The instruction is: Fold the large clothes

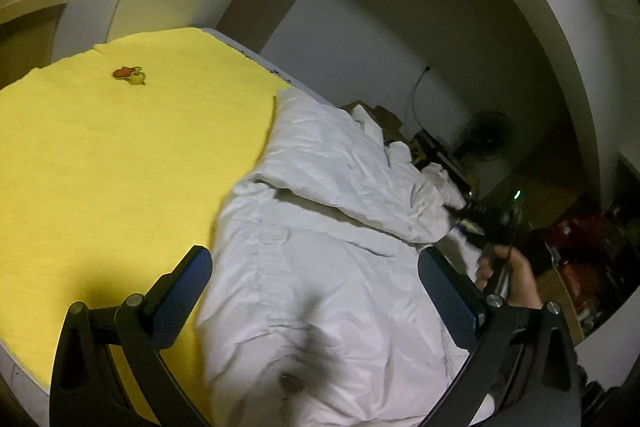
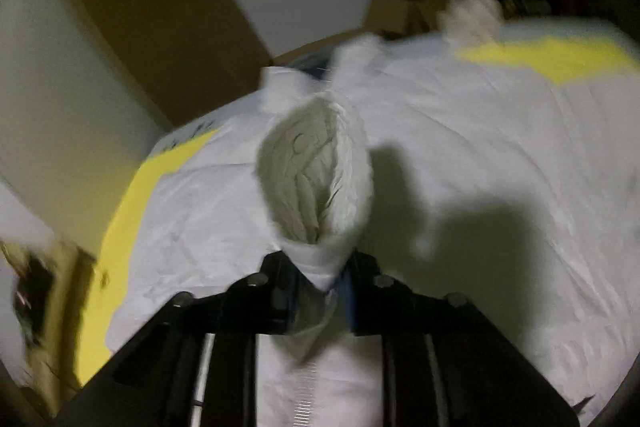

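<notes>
Right gripper [image 2: 322,277] clamped on a sleeve cuff [image 2: 316,183] of the white jacket [image 1: 320,267]; left gripper [image 1: 316,291] spread wide above the jacket, yellow cloth [image 1: 120,147] to its left.

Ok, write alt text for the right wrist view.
The right gripper pinches a bunched fold of a white padded garment, whose cuff-like opening gapes toward the camera. The garment lies spread over a yellow sheet; the picture is motion-blurred, with a dim room behind.
</notes>
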The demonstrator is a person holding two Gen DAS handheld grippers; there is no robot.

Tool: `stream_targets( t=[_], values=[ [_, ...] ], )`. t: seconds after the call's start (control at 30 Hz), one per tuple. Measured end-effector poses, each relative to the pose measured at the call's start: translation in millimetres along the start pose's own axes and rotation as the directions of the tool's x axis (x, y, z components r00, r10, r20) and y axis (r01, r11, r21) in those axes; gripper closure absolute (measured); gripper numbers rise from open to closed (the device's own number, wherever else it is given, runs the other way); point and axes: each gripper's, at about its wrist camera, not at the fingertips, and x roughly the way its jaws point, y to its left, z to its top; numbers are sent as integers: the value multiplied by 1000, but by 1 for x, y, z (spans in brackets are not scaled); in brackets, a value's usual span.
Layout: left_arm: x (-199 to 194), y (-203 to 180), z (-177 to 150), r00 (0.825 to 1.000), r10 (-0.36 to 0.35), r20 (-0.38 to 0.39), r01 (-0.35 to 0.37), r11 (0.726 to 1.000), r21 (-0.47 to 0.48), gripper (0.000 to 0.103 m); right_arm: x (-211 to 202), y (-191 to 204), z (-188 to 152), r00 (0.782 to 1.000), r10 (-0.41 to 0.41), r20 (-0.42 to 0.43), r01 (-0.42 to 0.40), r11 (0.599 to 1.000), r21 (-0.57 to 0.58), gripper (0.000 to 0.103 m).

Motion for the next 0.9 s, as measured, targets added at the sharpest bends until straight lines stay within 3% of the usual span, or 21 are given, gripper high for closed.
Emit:
stream_targets(
  t=[0.07,0.17,0.27,0.3,0.37,0.4,0.47,0.53,0.6,0.67,0.8,0.83,0.87,0.9],
  values=[
    [2,-9,-1,1000,-12,-8,12,1000,15,0,8,-35,-1,999,-9,-31,12,996,94,29],
    [3,-22,-3,1000,-10,-16,11,999,50,0,1,-69,-6,1000,13,-25,-8,980,199,30],
    [7,-31,-5,1000,3,-26,-2,998,66,0,-29,-70,-9,996,-57,70,42,978,203,31],
    [10,-34,-5,999,7,-35,-4,998,67,0,-35,-62,-9,994,-35,102,15,982,188,33],
    [18,-44,-5,998,12,-66,-7,998,67,0,-34,-43,-6,990,83,110,-100,983,155,34],
    [20,-49,-6,997,9,-76,-3,997,71,0,-27,-27,-2,982,165,87,-175,977,120,34],
    [23,-64,-6,996,10,-89,-1,995,98,0,-10,1,2,972,231,46,-234,971,53,34],
    [23,-80,-5,995,22,-98,-9,990,140,0,20,19,4,980,198,-18,-198,980,-2,34],
    [21,-92,-3,995,29,-97,-12,985,171,0,63,17,2,975,146,-168,-146,989,11,34],
    [24,-104,1,993,21,-115,2,981,193,0,69,12,-2,967,157,-199,-157,987,16,41],
    [52,-140,17,977,-56,-205,95,978,187,0,-2,-19,-3,964,259,-53,-257,965,44,36],
    [62,-153,20,968,-95,-233,140,973,182,0,-24,-33,-1,969,247,0,-247,968,38,22],
    [82,-175,24,944,-165,-287,218,962,166,0,-47,-48,-3,974,220,62,-222,974,36,14],
    [97,-191,25,927,-201,-316,260,953,158,0,-72,-67,-7,975,180,133,-188,981,47,13]
  ],
)
